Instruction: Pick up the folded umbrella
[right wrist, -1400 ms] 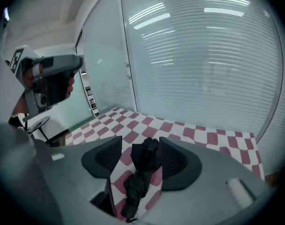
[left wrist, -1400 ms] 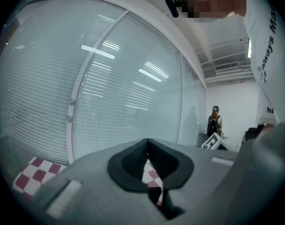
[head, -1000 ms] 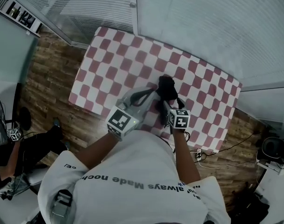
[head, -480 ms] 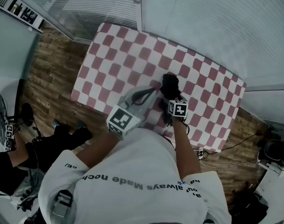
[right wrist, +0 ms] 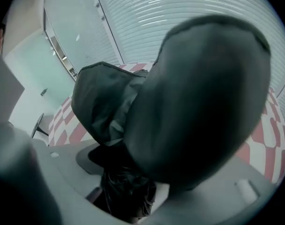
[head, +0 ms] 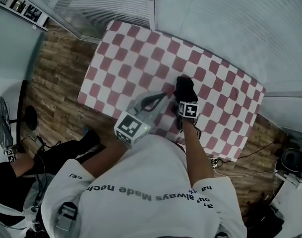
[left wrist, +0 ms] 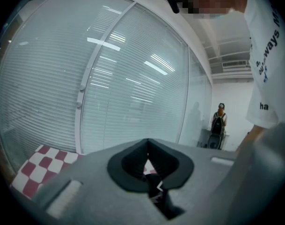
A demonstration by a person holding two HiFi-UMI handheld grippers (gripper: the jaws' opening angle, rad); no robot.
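Observation:
The folded umbrella (head: 185,88) is a black bundle lying on the red-and-white checked table (head: 126,63), right of the middle. My right gripper (head: 184,101) comes down on its near end, marker cube (head: 189,109) just behind. In the right gripper view the umbrella's dark rounded end (right wrist: 203,102) fills the picture and black fabric (right wrist: 126,184) lies between the jaws, which are closing; the pads are hidden. My left gripper (head: 162,95) hovers just left of the umbrella, pointing towards the window, jaws together with nothing in them (left wrist: 148,143).
Glass walls with blinds (head: 230,24) stand behind the table. Wooden floor (head: 51,93) surrounds it. A fan (head: 1,125) and a seated person in black (head: 22,167) are at the left. Cables (head: 240,157) lie on the floor at the right.
My right gripper has dropped and moved forward onto the umbrella's near end. The left gripper has hardly moved. The seated person at the left has shifted.

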